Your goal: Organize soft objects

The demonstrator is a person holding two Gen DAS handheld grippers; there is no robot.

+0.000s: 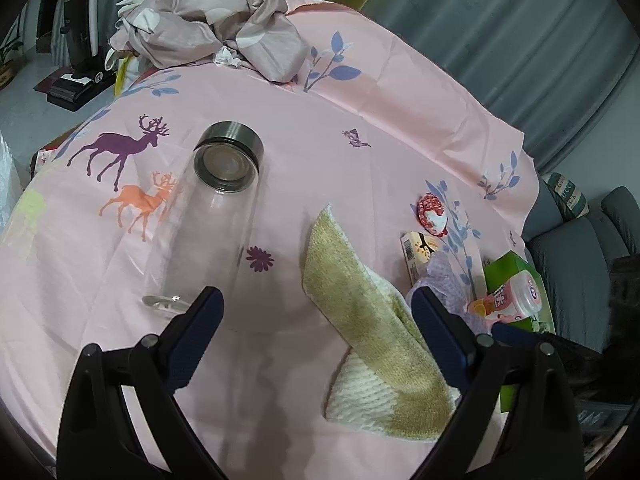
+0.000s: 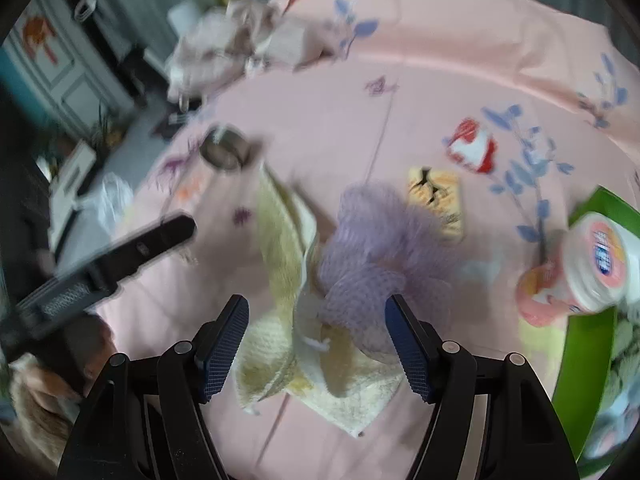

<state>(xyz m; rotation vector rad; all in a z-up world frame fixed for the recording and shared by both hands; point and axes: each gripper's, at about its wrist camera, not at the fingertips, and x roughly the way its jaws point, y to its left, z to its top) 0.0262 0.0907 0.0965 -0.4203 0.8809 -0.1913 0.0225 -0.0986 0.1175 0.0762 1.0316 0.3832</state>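
Both jaws stand released, with nothing between the pads. Under my right gripper (image 2: 317,344) the towel (image 2: 280,280) lies rumpled on the bench (image 2: 400,92), and the purple mesh pouf (image 2: 372,236) rests on its right edge, touching it; neither is in my grip. My left gripper (image 1: 316,332) hovers over bare pink cloth, the towel's near end just inside its right finger. Beyond that a glass bottle (image 1: 212,220) lies on its side. Farther right sit a small card box (image 2: 438,200), a red-and-white pouch (image 2: 474,148) and a jar (image 2: 592,260) beside a green box (image 2: 600,204). At the far edge a crumpled cloth (image 1: 208,28) is heaped. I judge I am between picks: next I must choose one soft piece, lower over it and close squarely.
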